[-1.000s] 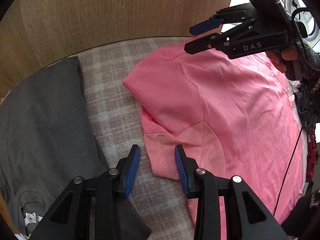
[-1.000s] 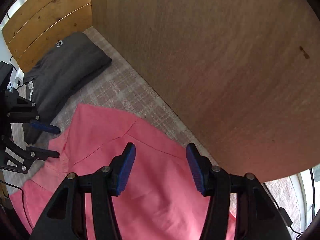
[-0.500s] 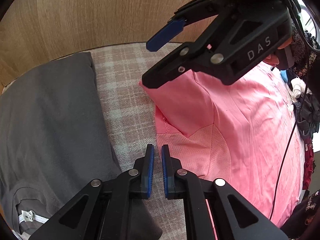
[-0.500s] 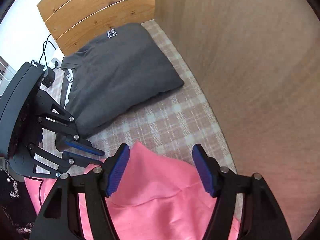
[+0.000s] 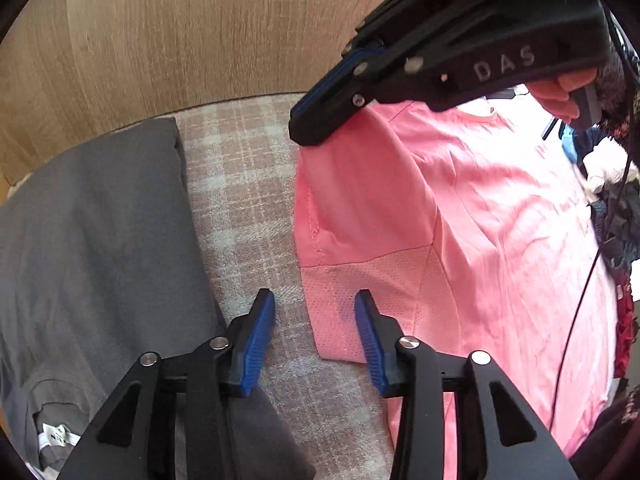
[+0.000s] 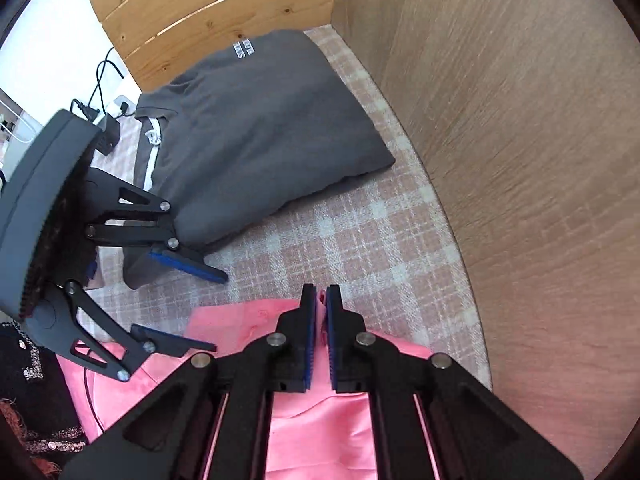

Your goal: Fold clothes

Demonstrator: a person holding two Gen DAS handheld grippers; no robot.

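A pink T-shirt lies spread on a pink-and-white checked blanket. Its mesh-edged sleeve points toward me in the left wrist view. My left gripper is open, its right finger over the sleeve's mesh corner and its left finger over the blanket. My right gripper is shut on the far corner of the pink T-shirt's sleeve. It shows from the side in the left wrist view, pinching that corner. My left gripper also shows open in the right wrist view.
A folded grey garment lies left of the shirt, also in the right wrist view. A wooden panel rises along the blanket's far edge. Dark clothes are piled at the right. A cable crosses the shirt.
My right gripper came down and shut on the sleeve's far corner. My left gripper shut briefly, then opened again around the sleeve's near mesh corner.
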